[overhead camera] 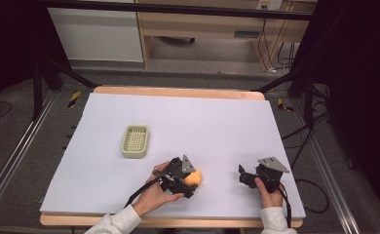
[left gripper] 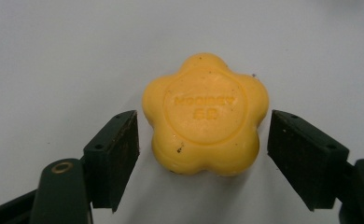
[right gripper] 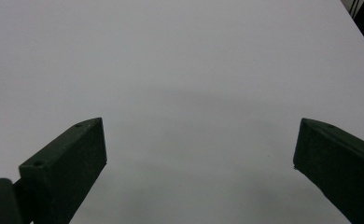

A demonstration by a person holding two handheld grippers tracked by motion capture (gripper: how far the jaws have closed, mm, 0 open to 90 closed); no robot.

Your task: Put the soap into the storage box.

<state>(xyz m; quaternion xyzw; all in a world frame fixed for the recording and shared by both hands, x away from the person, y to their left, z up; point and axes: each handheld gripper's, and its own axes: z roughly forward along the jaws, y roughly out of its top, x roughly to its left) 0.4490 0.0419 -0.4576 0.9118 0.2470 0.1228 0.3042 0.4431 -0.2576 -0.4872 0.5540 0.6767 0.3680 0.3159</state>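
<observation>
The left gripper (left gripper: 203, 135) is spread around the yellow soap (left gripper: 206, 114), not yet gripped; right gripper (right gripper: 199, 158) spread, idle; green tray (overhead camera: 135, 141) empty

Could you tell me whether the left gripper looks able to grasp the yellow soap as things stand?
Probably yes: the left gripper is open, one jaw on each side of the yellow soap, with small gaps and nothing between them on the white table.

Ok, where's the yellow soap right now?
The yellow soap lies on the white table, near its front edge, between the open left gripper, right of the green tray.
</observation>
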